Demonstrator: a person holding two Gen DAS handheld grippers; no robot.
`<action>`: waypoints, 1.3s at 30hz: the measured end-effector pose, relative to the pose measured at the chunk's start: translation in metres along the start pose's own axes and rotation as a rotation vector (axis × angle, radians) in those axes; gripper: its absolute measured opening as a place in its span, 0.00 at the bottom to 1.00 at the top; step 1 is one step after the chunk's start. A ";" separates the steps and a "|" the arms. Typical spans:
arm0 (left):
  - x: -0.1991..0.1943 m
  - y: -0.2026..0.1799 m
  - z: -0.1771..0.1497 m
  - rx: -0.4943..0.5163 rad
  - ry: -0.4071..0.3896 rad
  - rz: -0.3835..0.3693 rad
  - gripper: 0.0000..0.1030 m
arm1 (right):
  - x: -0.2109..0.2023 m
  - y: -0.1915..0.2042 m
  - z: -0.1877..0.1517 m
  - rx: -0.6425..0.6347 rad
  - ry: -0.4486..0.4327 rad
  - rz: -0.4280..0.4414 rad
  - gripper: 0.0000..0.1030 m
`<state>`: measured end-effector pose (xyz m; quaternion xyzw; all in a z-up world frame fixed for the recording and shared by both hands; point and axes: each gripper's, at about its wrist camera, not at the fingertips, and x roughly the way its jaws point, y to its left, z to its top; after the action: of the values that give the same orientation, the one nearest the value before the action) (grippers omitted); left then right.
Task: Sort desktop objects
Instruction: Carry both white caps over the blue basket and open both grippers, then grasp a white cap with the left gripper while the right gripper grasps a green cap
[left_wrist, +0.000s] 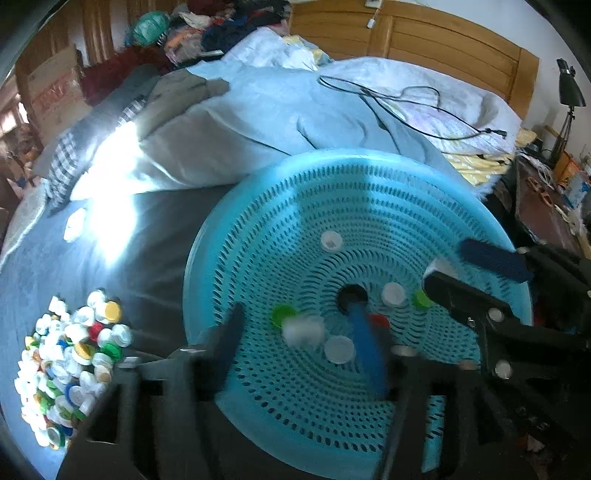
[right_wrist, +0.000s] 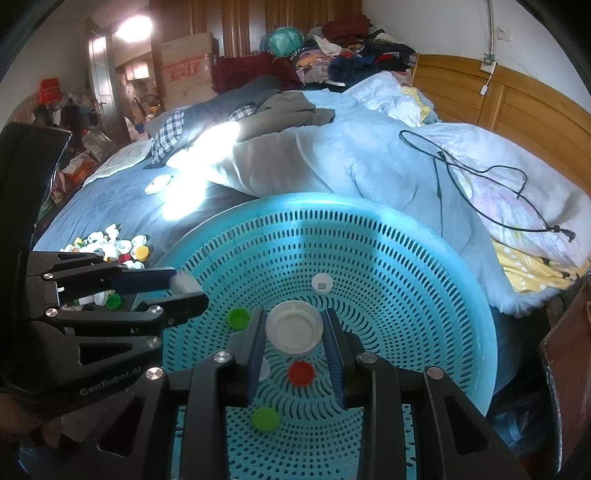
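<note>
Both grippers (right_wrist: 294, 334) hover over the blue basket (right_wrist: 424, 236), caps (right_wrist: 301, 373) inside.

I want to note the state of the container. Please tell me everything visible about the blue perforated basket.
The blue perforated basket is round, shallow and looks like plastic, with rings of slots around a dark centre hole. It rests tilted on the bed against the rumpled quilt. Several loose bottle caps lie inside: white, green and red. Both tongs reach over it.

You face a bed (right_wrist: 110, 206) with a wooden headboard (right_wrist: 509, 107) along its far edge, rumpled bedding and heaped clothes (right_wrist: 332, 55) on it, sunlight glaring across, and a doorway (right_wrist: 101, 88) beyond.
</note>
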<state>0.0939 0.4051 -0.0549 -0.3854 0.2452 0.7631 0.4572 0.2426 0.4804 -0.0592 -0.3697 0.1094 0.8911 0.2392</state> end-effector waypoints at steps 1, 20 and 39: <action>-0.001 0.002 0.000 -0.003 -0.005 0.003 0.61 | -0.002 -0.002 0.000 0.006 -0.009 -0.009 0.51; -0.028 0.058 -0.029 -0.100 -0.078 0.022 0.63 | -0.018 0.027 0.014 -0.064 -0.064 -0.049 0.62; -0.040 0.311 -0.282 -0.645 -0.021 0.253 0.64 | 0.033 0.178 -0.016 -0.285 0.010 0.228 0.68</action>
<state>-0.0679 0.0363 -0.1793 -0.4687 0.0323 0.8559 0.2162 0.1422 0.3322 -0.0905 -0.3894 0.0242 0.9172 0.0812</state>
